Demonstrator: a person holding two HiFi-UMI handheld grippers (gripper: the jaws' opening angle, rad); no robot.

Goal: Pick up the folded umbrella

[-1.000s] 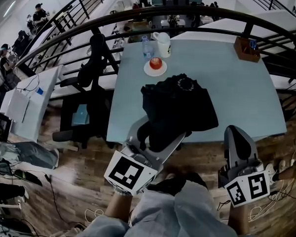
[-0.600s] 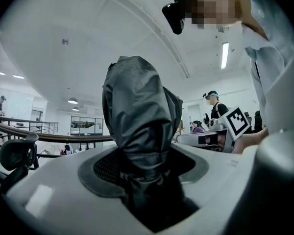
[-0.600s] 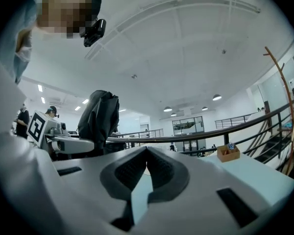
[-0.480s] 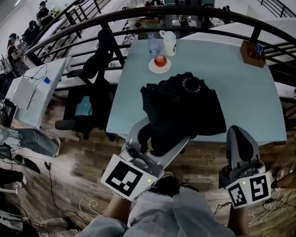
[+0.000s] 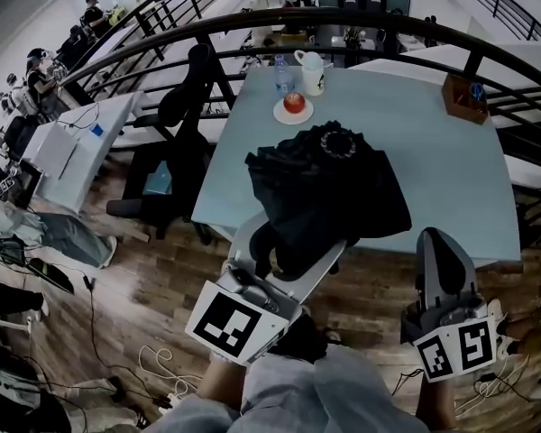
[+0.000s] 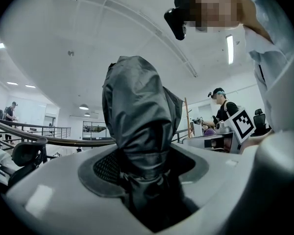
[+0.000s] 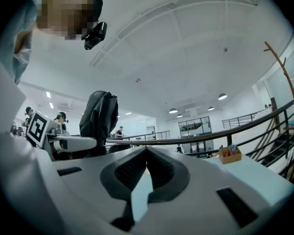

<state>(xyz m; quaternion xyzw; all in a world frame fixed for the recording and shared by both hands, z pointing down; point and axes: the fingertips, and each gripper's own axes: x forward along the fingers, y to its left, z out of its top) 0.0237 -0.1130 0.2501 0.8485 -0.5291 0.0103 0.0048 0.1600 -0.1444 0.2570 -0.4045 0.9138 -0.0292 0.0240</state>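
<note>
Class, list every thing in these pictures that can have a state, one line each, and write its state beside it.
folded umbrella: collapsed, held upright, clear of the table
left gripper: shut on the folded umbrella
right gripper: shut, empty
mug: upright on the table
bottle: upright beside the mug
plate: flat, carrying a red round thing

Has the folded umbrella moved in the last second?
Yes, slightly. Held in the left hand-held gripper, the folded umbrella now covers more of the table, reaching nearer its left edge; it looks raised toward the camera.
</note>
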